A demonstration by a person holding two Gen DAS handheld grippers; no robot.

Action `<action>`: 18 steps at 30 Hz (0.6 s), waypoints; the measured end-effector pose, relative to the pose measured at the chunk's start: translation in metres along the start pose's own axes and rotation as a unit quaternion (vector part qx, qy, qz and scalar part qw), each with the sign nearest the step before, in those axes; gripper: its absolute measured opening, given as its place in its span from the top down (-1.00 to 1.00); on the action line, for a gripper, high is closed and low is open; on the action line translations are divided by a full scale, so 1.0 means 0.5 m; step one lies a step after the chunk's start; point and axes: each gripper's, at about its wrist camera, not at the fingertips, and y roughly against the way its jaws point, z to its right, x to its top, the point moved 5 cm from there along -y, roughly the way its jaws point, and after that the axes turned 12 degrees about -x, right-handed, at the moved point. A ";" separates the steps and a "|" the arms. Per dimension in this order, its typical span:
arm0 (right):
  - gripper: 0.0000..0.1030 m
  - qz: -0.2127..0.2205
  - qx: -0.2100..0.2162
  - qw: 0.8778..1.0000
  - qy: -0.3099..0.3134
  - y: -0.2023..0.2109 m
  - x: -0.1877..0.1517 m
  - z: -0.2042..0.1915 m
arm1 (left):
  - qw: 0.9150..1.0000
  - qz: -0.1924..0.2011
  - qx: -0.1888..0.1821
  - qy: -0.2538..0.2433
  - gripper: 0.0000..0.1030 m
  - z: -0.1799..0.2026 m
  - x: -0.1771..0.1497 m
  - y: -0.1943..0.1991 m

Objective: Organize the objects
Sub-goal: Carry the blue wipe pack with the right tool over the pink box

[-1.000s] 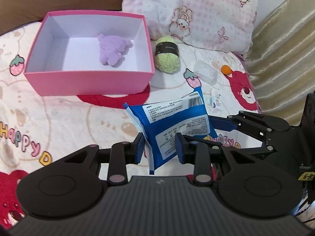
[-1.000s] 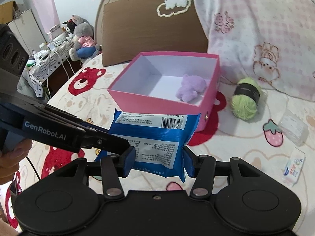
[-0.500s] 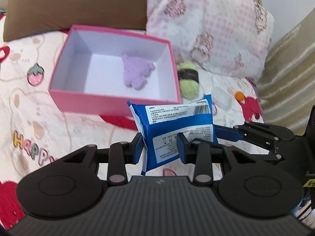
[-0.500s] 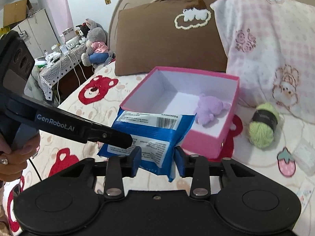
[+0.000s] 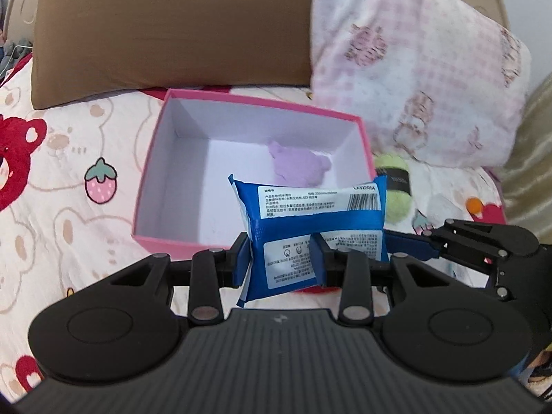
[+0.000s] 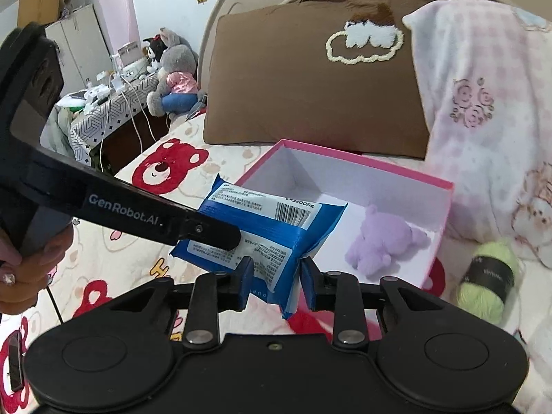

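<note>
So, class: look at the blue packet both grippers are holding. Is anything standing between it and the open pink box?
Nothing visible does. The blue packet is held by the left gripper and right gripper just short of the pink box. The box is open-topped, and the purple plush toy inside sits to one side, leaving bare floor.

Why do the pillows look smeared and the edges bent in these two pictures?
Left wrist view: the pillows and box are softened by motion blur, while the packet between the fingers stays readable. Right wrist view: sharper, though the yarn blurs at the edge. Both are fisheye, so the corners curve and darken.
</note>
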 end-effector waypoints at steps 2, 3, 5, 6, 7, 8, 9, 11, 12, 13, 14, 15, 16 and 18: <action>0.33 -0.001 0.010 1.000 0.008 -0.022 0.014 0.006 | 1.000 0.008 0.007 0.003 0.28 -0.017 0.016 -0.011; 0.33 0.000 0.011 1.000 0.009 -0.033 0.019 0.010 | 1.000 0.010 0.006 0.004 0.29 -0.026 0.024 -0.017; 0.33 -0.002 0.022 1.000 0.000 -0.051 0.025 0.016 | 1.000 0.015 -0.004 0.011 0.30 -0.046 0.037 -0.028; 0.33 -0.006 0.028 1.000 -0.006 -0.060 0.025 0.018 | 0.999 0.023 -0.008 0.023 0.30 -0.057 0.039 -0.030; 0.33 -0.008 0.028 1.000 -0.007 -0.071 0.026 0.019 | 0.999 0.023 -0.011 0.026 0.30 -0.064 0.042 -0.037; 0.33 -0.009 0.026 1.000 -0.005 -0.082 0.028 0.019 | 0.999 0.023 -0.012 0.028 0.30 -0.069 0.044 -0.045; 0.33 -0.010 0.025 1.000 -0.003 -0.093 0.029 0.019 | 0.999 0.027 -0.012 0.036 0.30 -0.077 0.046 -0.053; 0.33 -0.016 0.025 1.000 -0.003 -0.119 0.036 0.022 | 0.999 0.025 -0.008 0.041 0.29 -0.086 0.052 -0.073; 0.33 -0.018 0.028 0.999 -0.001 -0.129 0.039 0.024 | 0.998 0.030 -0.004 0.046 0.29 -0.094 0.056 -0.082; 0.33 -0.019 0.027 0.999 0.002 -0.141 0.042 0.025 | 0.998 0.033 -0.002 0.050 0.29 -0.098 0.059 -0.087; 0.33 -0.022 0.026 0.999 0.005 -0.154 0.046 0.027 | 0.998 0.033 -0.001 0.050 0.30 -0.102 0.065 -0.094; 0.33 -0.029 0.027 0.999 0.009 -0.167 0.050 0.028 | 0.998 0.036 0.002 0.052 0.30 -0.107 0.072 -0.103; 0.33 -0.035 0.027 0.999 0.010 -0.182 0.056 0.029 | 0.998 0.037 0.005 0.054 0.30 -0.114 0.077 -0.111; 0.33 -0.050 0.025 0.998 0.015 -0.213 0.066 0.036 | 0.998 0.036 0.011 0.058 0.30 -0.128 0.090 -0.132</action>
